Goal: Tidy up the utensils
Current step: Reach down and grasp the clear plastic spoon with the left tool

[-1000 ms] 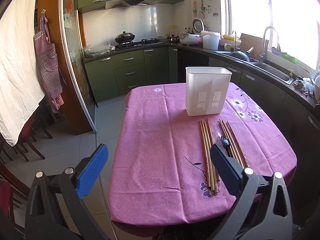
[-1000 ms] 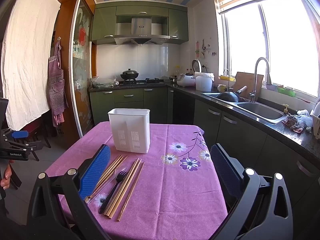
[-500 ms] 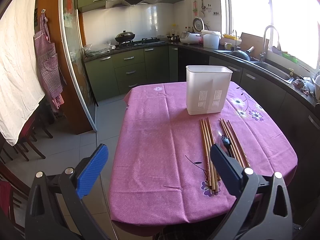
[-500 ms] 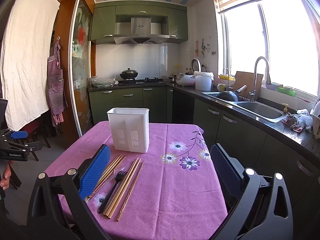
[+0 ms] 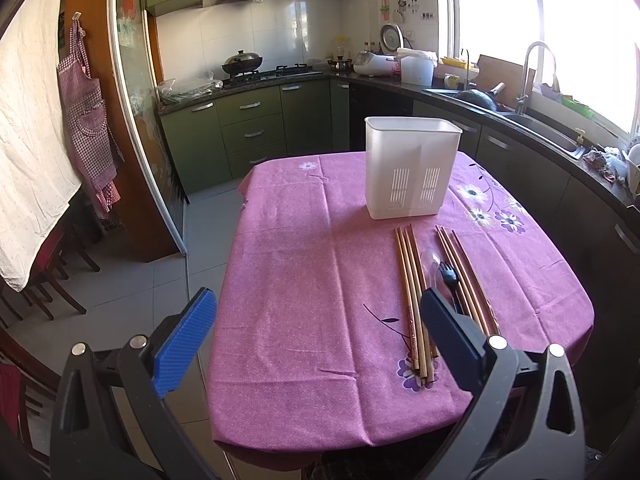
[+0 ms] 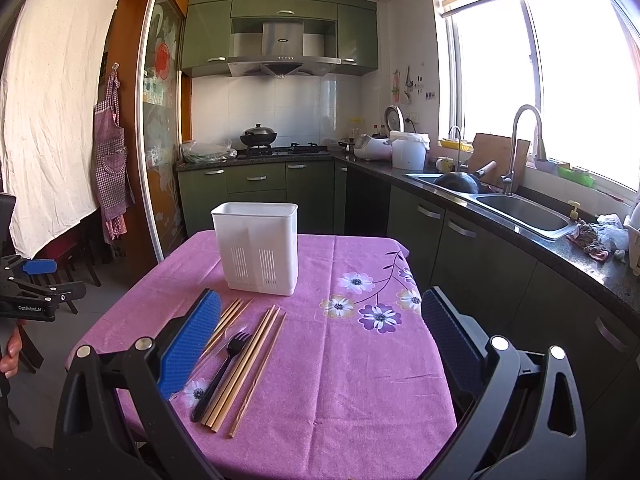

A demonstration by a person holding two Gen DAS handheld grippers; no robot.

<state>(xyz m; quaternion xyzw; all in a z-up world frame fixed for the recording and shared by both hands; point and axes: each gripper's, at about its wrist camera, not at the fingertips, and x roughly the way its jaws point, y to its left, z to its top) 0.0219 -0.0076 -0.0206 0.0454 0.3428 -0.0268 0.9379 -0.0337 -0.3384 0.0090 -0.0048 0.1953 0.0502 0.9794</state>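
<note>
Change since earlier frames: almost none; both views sit a touch nearer the table, the utensils lie as before
Left gripper: jaws wide apart, holding nothing, hovering over the table's near left edge; its far-side pad overlaps the near ends of the right chopstick bundle
Right gripper: jaws wide apart, empty, above the near middle of the cloth; its blue ribbed pad covers part of the left chopstick bundle
Left view only: clear plastic spoon plainly seen between the bundles; floor tiles and dark wooden chairs at far left
Right view only: striped ceiling, the left gripper seen side-on at the left edge with a hand below it; the spoon shows only as a faint glint
Utensil holder: white plastic, rectangular, slotted drain panels low on the near face, upright at the far middle of the table
Chopsticks: two loose wooden bundles, slender and straight, lying just near of the holder
Fork: black plastic, tines toward the holder, between the bundles
Tablecloth: magenta fabric, speckled, printed flowers at right
Surroundings: green cabinets, steel range hood, wok on the hob, sink at right, checked apron hanging at left
</note>
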